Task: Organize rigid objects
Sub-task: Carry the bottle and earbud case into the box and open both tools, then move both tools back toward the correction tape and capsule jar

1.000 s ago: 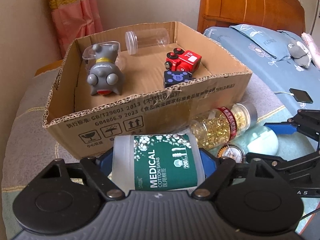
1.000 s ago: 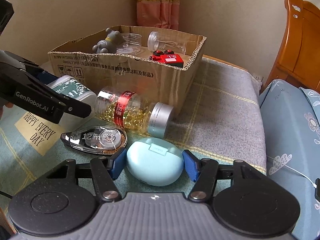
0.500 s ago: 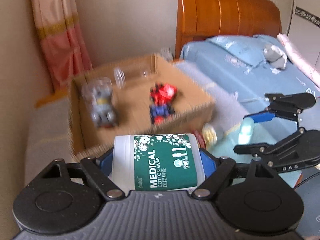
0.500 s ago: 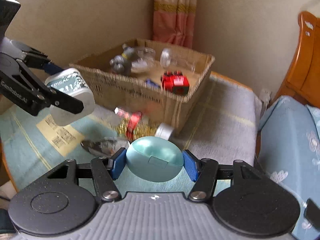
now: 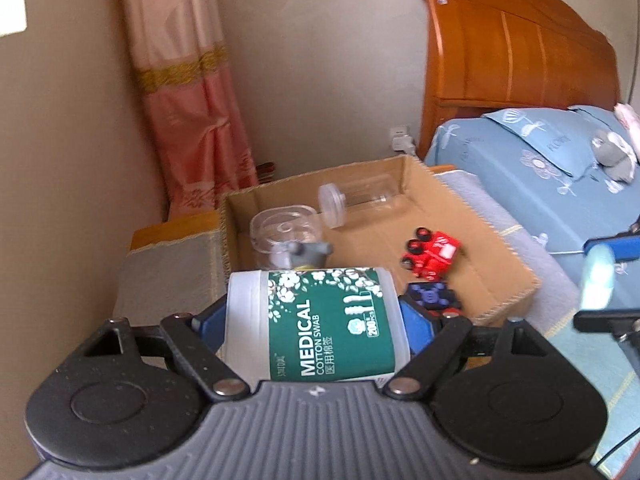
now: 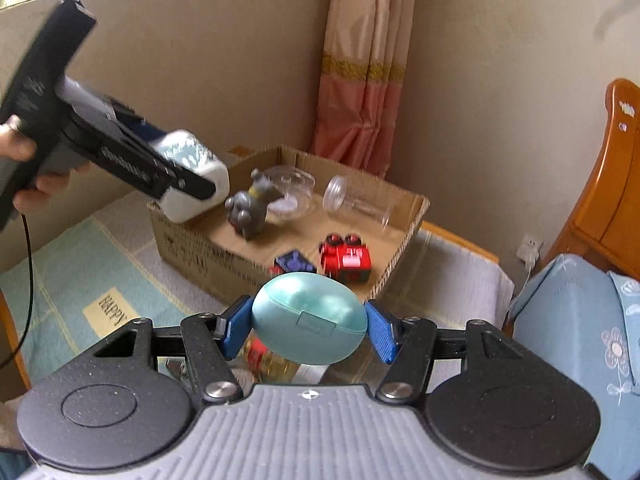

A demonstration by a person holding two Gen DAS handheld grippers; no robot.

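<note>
My left gripper [image 5: 314, 320] has the white and green cotton swab jar [image 5: 320, 328] lying sideways between its blue pads, which still touch it while the jaws are opening. In the right wrist view that jar [image 6: 192, 184] hangs over the near left corner of the cardboard box [image 6: 192, 248]. My right gripper [image 6: 308, 324] is shut on a teal egg-shaped case [image 6: 310, 318], raised in front of the box. In the box lie a grey toy [image 6: 250, 208], a clear jar [image 5: 288, 228], a clear tube [image 5: 356, 200], a red toy car [image 5: 432, 256] and a dark blue block [image 5: 432, 298].
A bottle of yellow capsules [image 6: 268, 360] lies under my right gripper on the checked cloth. A bed with blue covers [image 5: 540, 184] and a wooden headboard [image 5: 512, 48] stands to the right. A pink curtain [image 5: 188, 100] hangs behind the box. A hand [image 6: 40, 184] holds the left gripper.
Both grippers have risen off the cloth with their objects. The left one has carried the jar up over the box's near edge, and the right one has lifted the teal case.
</note>
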